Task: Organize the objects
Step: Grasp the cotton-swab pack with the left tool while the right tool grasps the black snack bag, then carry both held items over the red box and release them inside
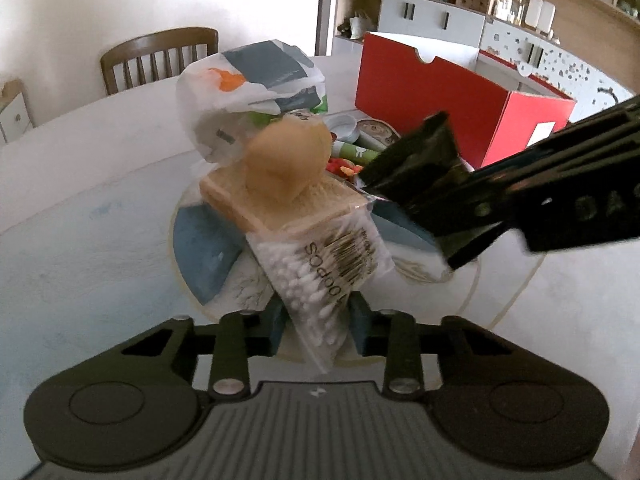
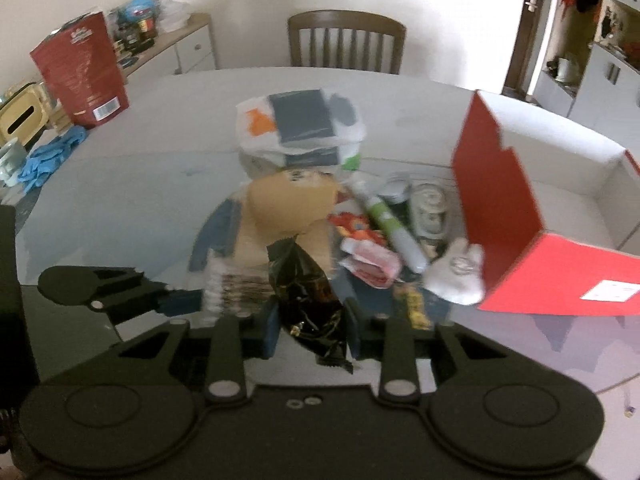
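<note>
Nearest us, our left gripper (image 1: 316, 326) pinches a clear bag of cotton swabs (image 1: 320, 276), while our right gripper (image 2: 310, 328) clamps a black foil packet (image 2: 308, 292). Just beyond, a tan sponge (image 1: 280, 184) fronts the heaped clutter on the white table (image 1: 80, 208). The open red box (image 2: 508, 216) stands right; farther back, a wooden chair (image 2: 346, 38).

round white table (image 2: 140, 168), a heap at its middle

a red box (image 2: 504, 216) with a white inside stands on the right part. a dark red bag (image 2: 80, 76) stands upright near the far left edge, blue gloves (image 2: 52, 156) lying just in front of it. a white plastic bag (image 2: 300, 132) sits behind the pile, where a green-and-white tube (image 2: 392, 224) lies by two tins (image 2: 430, 208).
</note>
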A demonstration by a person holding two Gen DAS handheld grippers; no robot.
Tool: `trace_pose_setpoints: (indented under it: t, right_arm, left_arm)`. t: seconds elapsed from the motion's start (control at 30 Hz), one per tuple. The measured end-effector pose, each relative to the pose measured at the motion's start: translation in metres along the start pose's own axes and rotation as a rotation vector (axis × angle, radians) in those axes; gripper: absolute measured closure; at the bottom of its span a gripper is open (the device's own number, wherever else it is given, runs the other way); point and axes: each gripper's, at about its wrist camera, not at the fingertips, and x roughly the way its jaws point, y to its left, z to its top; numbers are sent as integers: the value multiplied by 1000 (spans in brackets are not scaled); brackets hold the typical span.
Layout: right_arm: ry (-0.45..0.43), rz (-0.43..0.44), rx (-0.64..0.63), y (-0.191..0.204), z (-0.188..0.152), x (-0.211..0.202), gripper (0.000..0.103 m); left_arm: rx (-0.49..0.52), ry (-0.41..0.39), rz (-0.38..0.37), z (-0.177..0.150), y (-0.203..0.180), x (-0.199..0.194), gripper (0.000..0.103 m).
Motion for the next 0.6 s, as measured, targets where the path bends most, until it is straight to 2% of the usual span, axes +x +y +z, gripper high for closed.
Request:
trace_pose_setpoints:
  t: [0.2,0.6]
  right_arm:
    - [-24,-16,-3,-18,-1,-21,71]
    - [-68,28,-39,-64,3,-55,71]
  left_arm:
    - [-17,-16,-5,-1,-1,-8,83]
    - [-90,-72,34,11,-20,-36,86]
